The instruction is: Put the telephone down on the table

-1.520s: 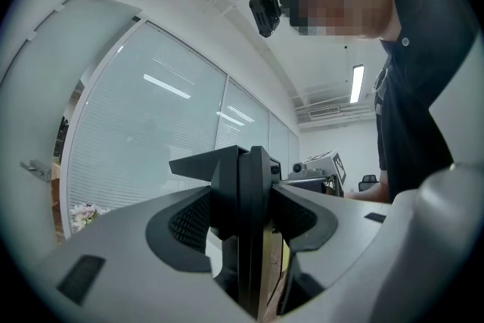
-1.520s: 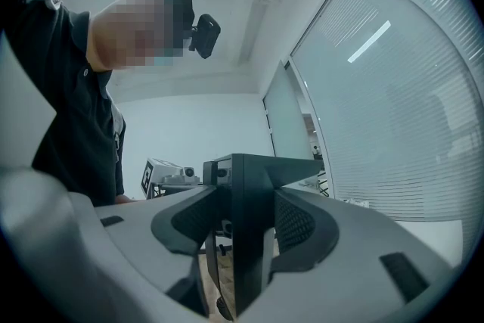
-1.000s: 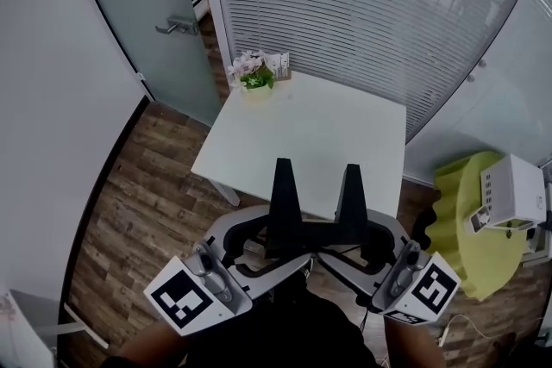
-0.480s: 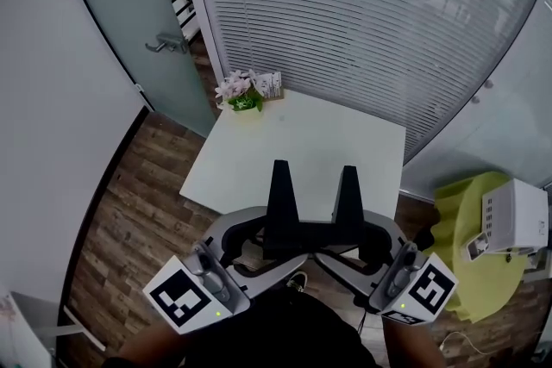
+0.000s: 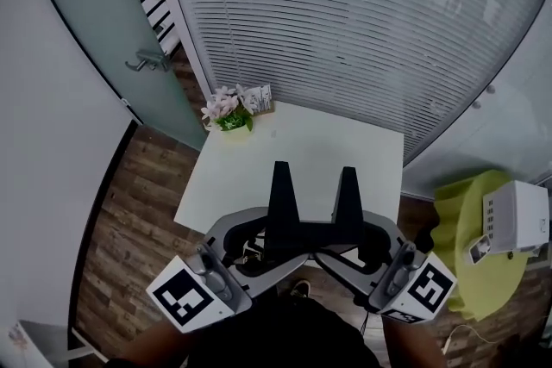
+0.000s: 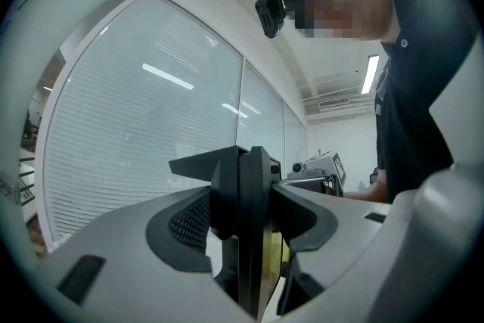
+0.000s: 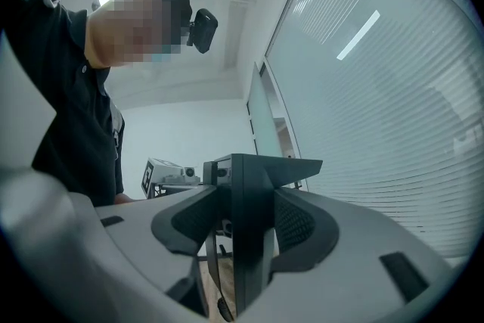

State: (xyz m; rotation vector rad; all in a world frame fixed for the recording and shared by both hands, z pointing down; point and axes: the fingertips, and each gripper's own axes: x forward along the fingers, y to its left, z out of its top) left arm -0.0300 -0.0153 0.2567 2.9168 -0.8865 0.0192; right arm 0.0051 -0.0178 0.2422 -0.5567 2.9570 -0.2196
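Closer to the white table than a second ago, both grippers are carrying the telephone up to its near edge. The left gripper is clamping the phone's left side and the right gripper is clamping its right side, so it's hanging in the air between them. Some flowers are sitting on the table's far left corner.

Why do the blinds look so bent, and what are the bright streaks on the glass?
Head view: the wide lens bows the blinds. Both gripper views: fisheye, dark corners; ceiling lights reflect as streaks on the glass wall.
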